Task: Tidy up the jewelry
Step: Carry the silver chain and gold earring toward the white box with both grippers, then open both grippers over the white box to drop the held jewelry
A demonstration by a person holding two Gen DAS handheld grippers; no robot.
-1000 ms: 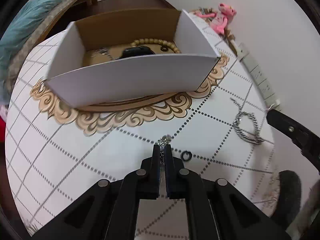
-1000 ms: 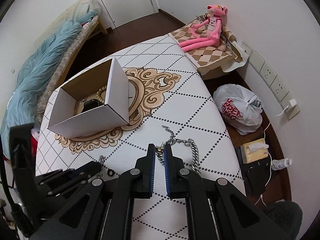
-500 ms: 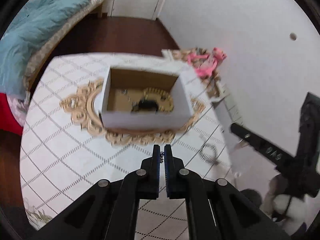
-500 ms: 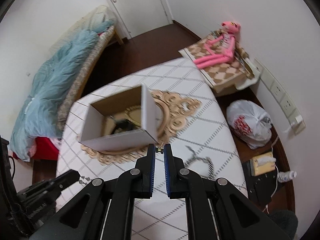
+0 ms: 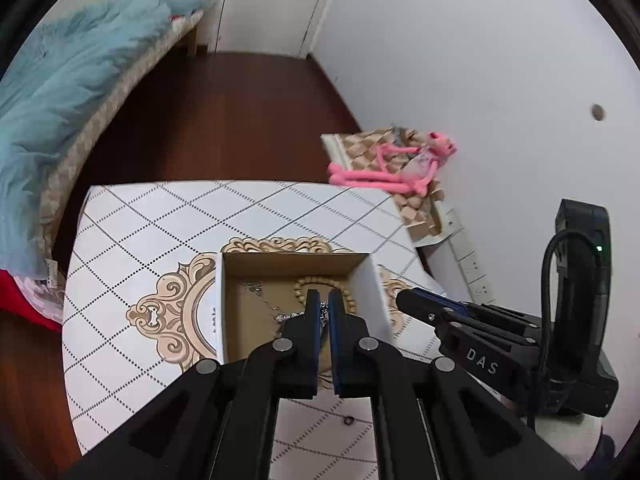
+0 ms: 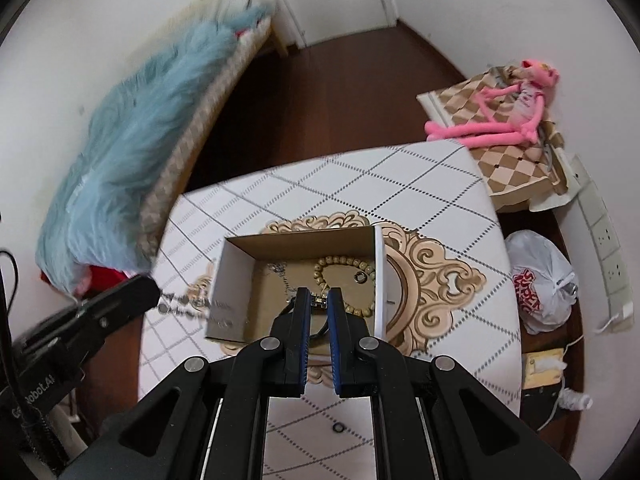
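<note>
An open cardboard box [image 5: 369, 292] stands on the white diamond-patterned table [image 5: 140, 240]. In it lie a wooden bead bracelet [image 5: 320, 281] and a thin chain. My left gripper [image 5: 324, 301] hangs above the box, shut on a thin silver chain [image 5: 323, 314]. The right wrist view shows my right gripper [image 6: 319, 297] over the box [image 6: 379, 280], shut on the clasp of a silver chain bracelet [image 6: 319, 302]; the rest of that chain is hidden. The beads [image 6: 340, 261] and a small ring [image 6: 359, 278] lie below it. A black ring [image 6: 339, 427] sits on the table.
A pink plush toy [image 6: 496, 120] lies on a checked box beyond the table's right edge. A bed with a blue blanket [image 6: 132, 140] runs along the left. A white plastic bag [image 6: 540, 280] and wall sockets stand to the right, over dark wood floor.
Both grippers have risen from the tabletop with their chains and moved forward over the box. The thick silver bracelet is off the table.
</note>
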